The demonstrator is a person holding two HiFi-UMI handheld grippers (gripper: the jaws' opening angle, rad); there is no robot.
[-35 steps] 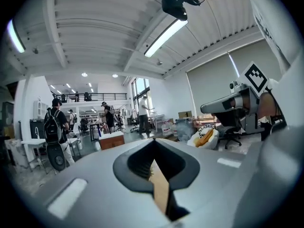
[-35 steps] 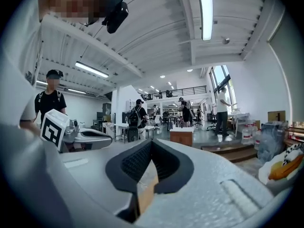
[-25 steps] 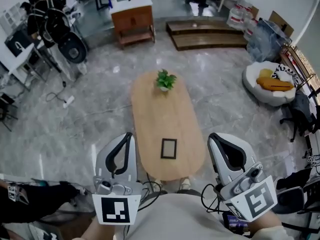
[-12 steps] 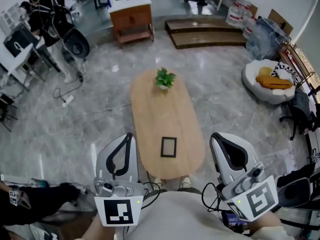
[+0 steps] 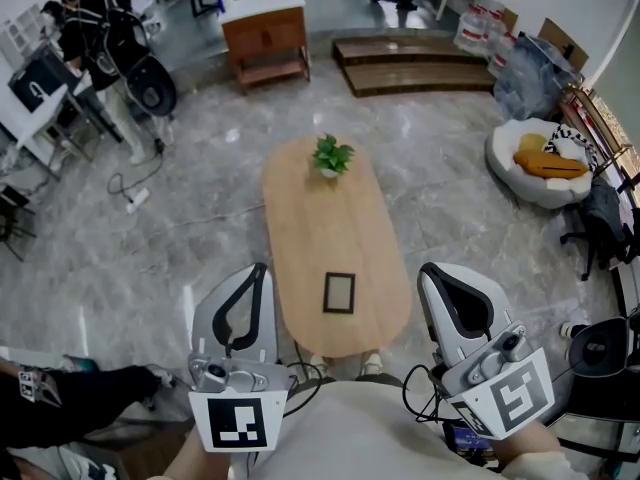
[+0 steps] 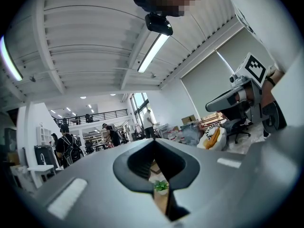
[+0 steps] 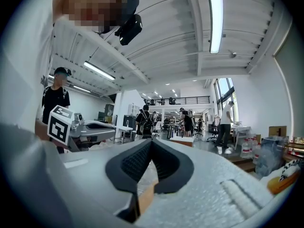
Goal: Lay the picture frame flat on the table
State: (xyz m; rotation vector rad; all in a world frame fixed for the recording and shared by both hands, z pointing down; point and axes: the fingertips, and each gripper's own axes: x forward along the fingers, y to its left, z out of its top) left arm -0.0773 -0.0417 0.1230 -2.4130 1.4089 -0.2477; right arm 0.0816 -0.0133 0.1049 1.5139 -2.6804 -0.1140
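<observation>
My left gripper: jaws together, empty, off the table. The picture frame is at the near end of the oval table and looks flat already, not certain. Right gripper: closed, empty. No step is in hand; if the frame is upright, I need to reach in.

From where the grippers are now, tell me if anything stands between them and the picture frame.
Nothing visible does. Only bare tabletop lies between the picture frame and the left gripper and right gripper, both shut. The potted plant stands beyond it, at the far end.
</observation>
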